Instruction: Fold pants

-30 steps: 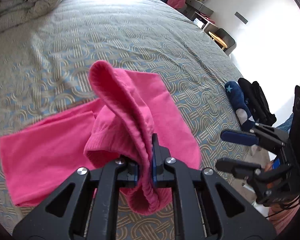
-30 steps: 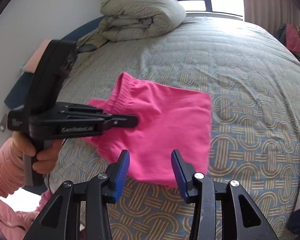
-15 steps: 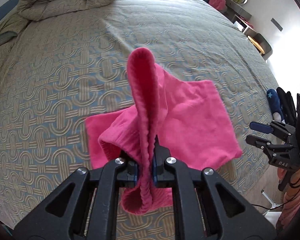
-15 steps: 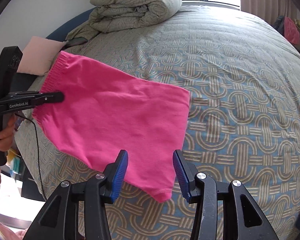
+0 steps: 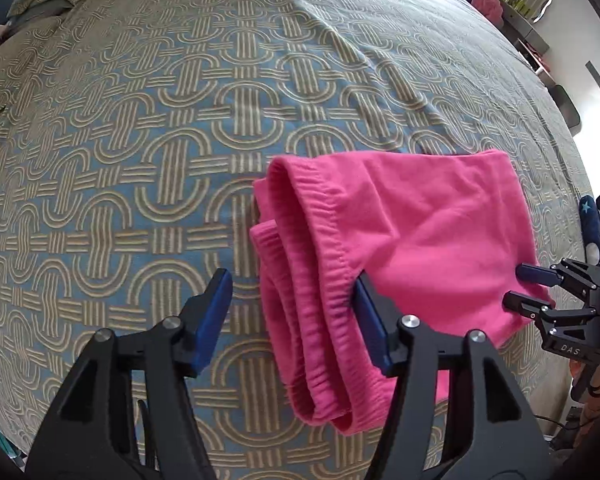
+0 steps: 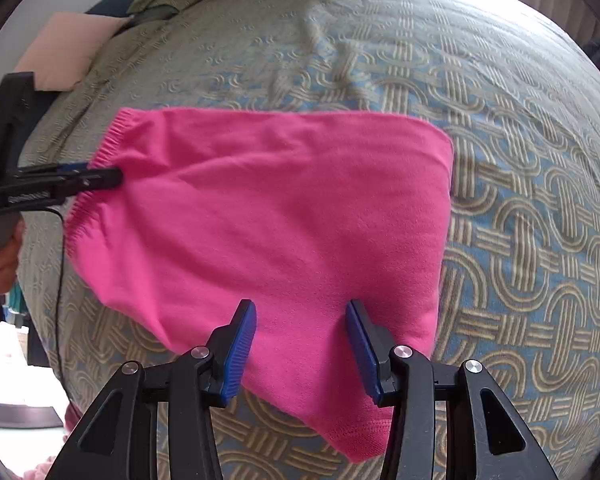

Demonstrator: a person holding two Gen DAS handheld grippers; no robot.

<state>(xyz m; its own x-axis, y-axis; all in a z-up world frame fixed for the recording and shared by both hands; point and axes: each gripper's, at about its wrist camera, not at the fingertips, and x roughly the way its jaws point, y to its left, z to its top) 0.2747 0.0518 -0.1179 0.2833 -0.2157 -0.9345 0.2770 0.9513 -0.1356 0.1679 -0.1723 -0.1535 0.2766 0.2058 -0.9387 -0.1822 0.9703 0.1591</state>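
— Inspecting your left gripper (image 5: 292, 300): what state is it in?

— Your jaws have just been opening. The ribbed waistband (image 5: 324, 280) lies between them, brushing the right pad; no clamp is on it.

— And the pink pants (image 6: 268, 216)?

— Folded, lying on the patterned bedspread (image 6: 520, 184) near its edge. From your left camera, the lower hem end is cut off behind your finger.

— Your right gripper (image 6: 300, 344)?

— Parted, hovering over the cloth's near edge, grasping nothing. Whether its tips touch the fabric cannot be told.
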